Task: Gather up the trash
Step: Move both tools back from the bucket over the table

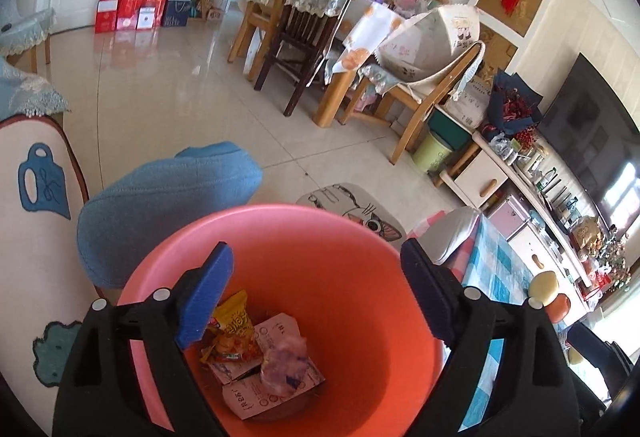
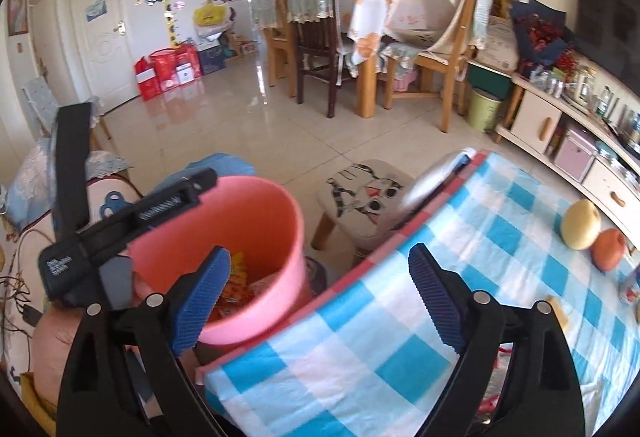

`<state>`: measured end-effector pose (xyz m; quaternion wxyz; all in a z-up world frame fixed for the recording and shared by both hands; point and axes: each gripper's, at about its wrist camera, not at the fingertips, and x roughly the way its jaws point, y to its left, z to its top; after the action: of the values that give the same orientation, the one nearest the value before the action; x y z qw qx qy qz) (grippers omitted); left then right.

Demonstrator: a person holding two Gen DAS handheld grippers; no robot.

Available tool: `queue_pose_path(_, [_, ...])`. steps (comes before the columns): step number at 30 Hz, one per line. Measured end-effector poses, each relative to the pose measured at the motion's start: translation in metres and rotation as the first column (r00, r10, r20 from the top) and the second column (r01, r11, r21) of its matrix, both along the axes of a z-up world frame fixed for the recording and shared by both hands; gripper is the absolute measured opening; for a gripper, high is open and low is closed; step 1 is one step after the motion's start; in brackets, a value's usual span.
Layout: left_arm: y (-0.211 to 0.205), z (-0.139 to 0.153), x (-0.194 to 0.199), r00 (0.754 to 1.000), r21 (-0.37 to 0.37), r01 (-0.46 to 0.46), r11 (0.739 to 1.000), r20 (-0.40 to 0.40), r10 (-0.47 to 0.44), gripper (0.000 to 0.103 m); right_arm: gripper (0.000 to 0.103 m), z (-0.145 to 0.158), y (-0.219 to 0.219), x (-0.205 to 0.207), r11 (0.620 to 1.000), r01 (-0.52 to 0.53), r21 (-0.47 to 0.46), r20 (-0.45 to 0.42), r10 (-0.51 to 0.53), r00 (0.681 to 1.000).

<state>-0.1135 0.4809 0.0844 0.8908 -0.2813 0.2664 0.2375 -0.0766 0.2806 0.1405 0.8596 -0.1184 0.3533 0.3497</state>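
Observation:
A pink plastic bin point(image 1: 340, 277) stands on the floor beside the table; it also shows in the right wrist view point(image 2: 248, 221). Inside lie a yellow-orange snack wrapper point(image 1: 234, 333), flattened printed card boxes point(image 1: 260, 393) and a crumpled clear bag point(image 1: 284, 365). My left gripper point(image 1: 316, 297) hangs open and empty above the bin's mouth. My right gripper point(image 2: 320, 297) is open and empty above the table's near-left edge, next to the bin. The left gripper's black body point(image 2: 120, 221) shows over the bin's left rim.
A table with a blue-and-white checked cloth point(image 2: 460, 277) carries a yellow pear point(image 2: 580, 225) and an orange fruit point(image 2: 608, 249). A cat-print stool point(image 2: 368, 197) stands beyond the bin. A blue cushion point(image 1: 168, 205) and a sofa lie to the left. Dining chairs stand further back.

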Motion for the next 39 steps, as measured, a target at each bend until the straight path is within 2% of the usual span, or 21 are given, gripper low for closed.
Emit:
queue_pose_path(7, [-0.029, 0.02, -0.001, 0.991, 0.064, 0.024, 0.998, 0.129, -0.033, 0.09, 0.091, -0.006, -0.051, 0.015, 0.992, 0.121, -0.024, -0.021, -0.121, 0.992])
queue_pose_path(11, [-0.055, 0.032, 0.002, 0.975, 0.124, 0.052, 0.991, 0.21, -0.077, 0.092, 0.093, -0.005, -0.082, 0.02, 0.984, 0.175, -0.007, -0.023, -0.175, 0.984])
queue_pose_path(15, [-0.079, 0.04, 0.005, 0.957, 0.153, 0.101, 0.983, 0.254, -0.138, 0.093, 0.093, -0.001, -0.112, 0.022, 0.975, 0.223, 0.021, -0.014, -0.223, 0.975])
queue_pose_path(17, [-0.09, 0.045, 0.007, 0.95, 0.171, 0.12, 0.978, 0.267, -0.163, 0.096, 0.094, 0.002, -0.125, 0.024, 0.969, 0.247, 0.033, -0.01, -0.246, 0.969])
queue_pose_path(24, [-0.14, 0.057, 0.015, 0.922, 0.269, 0.231, 0.935, 0.246, -0.299, 0.098, 0.094, 0.012, -0.16, 0.026, 0.949, 0.308, 0.07, -0.004, -0.309, 0.951])
queue_pose_path(29, [-0.178, 0.066, 0.02, 0.892, 0.342, 0.324, 0.882, 0.202, -0.405, 0.099, 0.096, 0.019, -0.187, 0.023, 0.929, 0.355, 0.101, 0.005, -0.358, 0.934])
queue_pose_path(32, [-0.203, 0.072, 0.022, 0.883, 0.388, 0.356, 0.851, 0.159, -0.442, 0.099, 0.097, 0.024, -0.204, 0.021, 0.915, 0.384, 0.121, -0.003, -0.386, 0.922])
queue_pose_path(34, [-0.218, 0.075, 0.022, 0.877, 0.396, 0.372, 0.84, 0.146, -0.458, 0.099, 0.097, 0.026, -0.216, 0.021, 0.906, 0.402, 0.134, -0.009, -0.405, 0.914])
queue_pose_path(39, [-0.249, 0.078, 0.015, 0.864, 0.397, 0.39, 0.831, 0.153, -0.479, 0.099, 0.097, 0.034, -0.248, 0.016, 0.88, 0.441, 0.175, -0.013, -0.446, 0.895])
